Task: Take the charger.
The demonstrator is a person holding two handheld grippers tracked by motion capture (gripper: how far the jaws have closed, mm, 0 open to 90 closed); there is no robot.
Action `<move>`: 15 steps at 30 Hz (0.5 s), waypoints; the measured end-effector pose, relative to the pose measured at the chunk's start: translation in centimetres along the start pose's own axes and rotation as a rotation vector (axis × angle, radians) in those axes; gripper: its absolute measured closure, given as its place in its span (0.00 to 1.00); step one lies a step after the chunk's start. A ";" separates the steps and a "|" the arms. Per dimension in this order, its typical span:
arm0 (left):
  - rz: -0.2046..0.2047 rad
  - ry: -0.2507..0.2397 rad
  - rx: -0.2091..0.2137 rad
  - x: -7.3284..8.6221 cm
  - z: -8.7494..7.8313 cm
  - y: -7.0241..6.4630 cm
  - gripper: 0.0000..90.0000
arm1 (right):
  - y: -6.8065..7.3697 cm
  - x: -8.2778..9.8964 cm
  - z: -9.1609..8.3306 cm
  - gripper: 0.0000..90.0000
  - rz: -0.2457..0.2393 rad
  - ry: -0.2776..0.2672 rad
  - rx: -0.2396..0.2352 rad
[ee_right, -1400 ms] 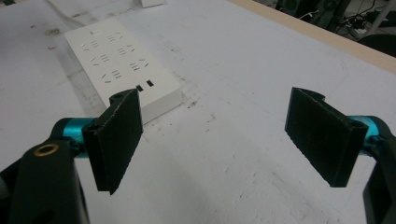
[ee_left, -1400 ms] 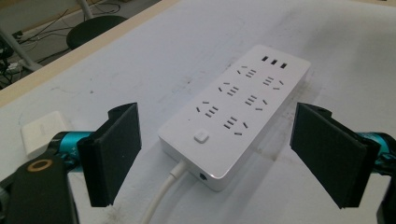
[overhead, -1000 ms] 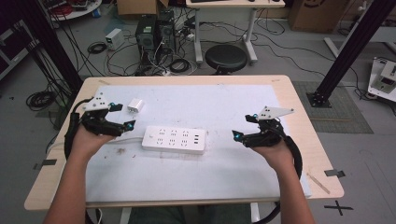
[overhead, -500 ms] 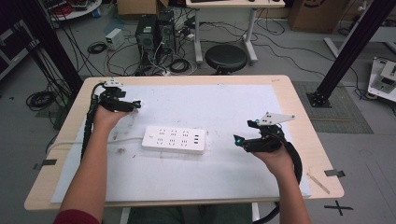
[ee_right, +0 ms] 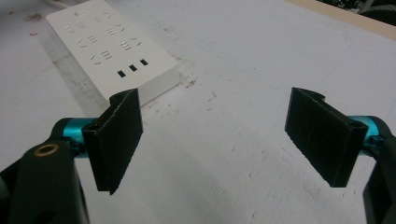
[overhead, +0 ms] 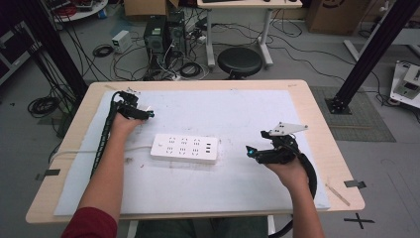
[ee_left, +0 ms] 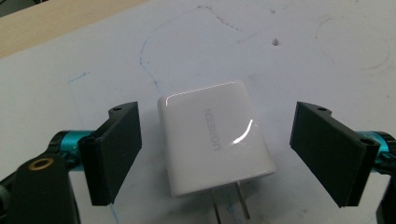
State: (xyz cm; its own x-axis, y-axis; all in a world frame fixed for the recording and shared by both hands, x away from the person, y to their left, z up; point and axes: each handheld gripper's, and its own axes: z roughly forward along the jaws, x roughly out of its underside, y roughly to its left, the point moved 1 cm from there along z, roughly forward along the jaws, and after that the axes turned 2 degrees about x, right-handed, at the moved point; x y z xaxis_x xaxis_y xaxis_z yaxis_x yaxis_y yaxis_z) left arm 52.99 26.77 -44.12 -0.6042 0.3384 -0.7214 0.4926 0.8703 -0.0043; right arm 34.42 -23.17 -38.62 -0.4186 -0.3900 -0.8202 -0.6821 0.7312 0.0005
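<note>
A white charger marked UGREEN lies flat on the white mat, its two metal prongs pointing back at the camera. My left gripper is open and straddles it, one jaw on each side, with a gap between each jaw and the charger. In the high view the left gripper sits at the mat's far left, covering the charger. A white power strip lies mid-table, and its near end shows as the power strip. My right gripper hovers right of the strip, open and empty, as the right gripper shows.
A white mat covers most of the wooden table. The strip's white cable runs left off the table edge. On the floor beyond the far edge stand a black stool, computer cases and loose cables.
My left gripper has moved away from me toward the far left and come down over the charger, which it now hides in the high view. The right gripper has barely shifted.
</note>
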 end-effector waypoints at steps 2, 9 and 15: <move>-0.003 -0.004 -0.010 0.0 0.2 0.0 0.21 | 0.0 -0.1 0.1 0.22 -0.005 0.000 -0.001; -0.005 0.019 -0.009 0.3 0.5 0.1 0.27 | 0.1 -0.2 0.3 0.22 -0.008 0.007 0.000; -0.010 0.022 -0.007 0.4 0.7 0.2 0.33 | 0.1 -0.1 0.2 0.22 -0.010 0.009 0.003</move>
State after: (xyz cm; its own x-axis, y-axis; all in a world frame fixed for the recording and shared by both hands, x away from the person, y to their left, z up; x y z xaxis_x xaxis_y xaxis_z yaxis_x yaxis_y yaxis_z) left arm 53.22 26.83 -44.90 -0.6227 0.3373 -0.7060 0.4822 0.8760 -0.0067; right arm 34.53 -22.95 -38.67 -0.4175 -0.4023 -0.8148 -0.6847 0.7288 -0.0090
